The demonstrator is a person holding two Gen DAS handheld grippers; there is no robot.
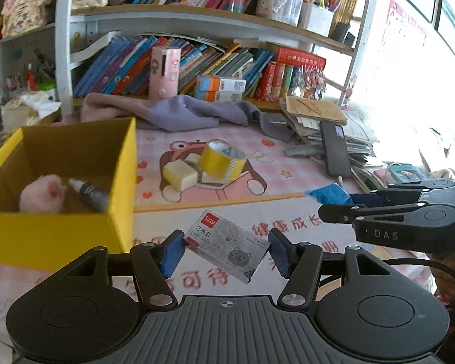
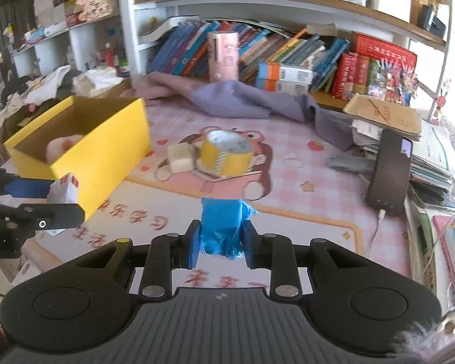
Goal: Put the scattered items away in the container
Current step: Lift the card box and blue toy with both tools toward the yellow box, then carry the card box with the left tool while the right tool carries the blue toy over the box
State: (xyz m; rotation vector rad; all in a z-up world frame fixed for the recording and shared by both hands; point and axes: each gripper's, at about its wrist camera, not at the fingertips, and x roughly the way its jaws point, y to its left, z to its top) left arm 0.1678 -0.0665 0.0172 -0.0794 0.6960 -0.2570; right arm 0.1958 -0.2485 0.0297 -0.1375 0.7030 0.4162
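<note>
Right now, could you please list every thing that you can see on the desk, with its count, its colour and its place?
box: 1, yellow, left side of mat, open top.
plush ball: 1, pink, inside the box.
small bottle: 1, dark with white cap, inside the box, lying down.
tape roll: 1, yellow, mat centre.
blocks: at least 2, cream, beside the tape roll.
cloth: 1, lilac, back of the desk.
phone: 1, black, leaning on the paper stack at the right.
pink cylinder: 1, upright before the books.
staple carton: 1, grey-white and red, held in the left gripper.
blue packet: 1, held in the right gripper.
left gripper: black, blue pads, beside the box.
right gripper: black, blue pads, above the mat's front.
</note>
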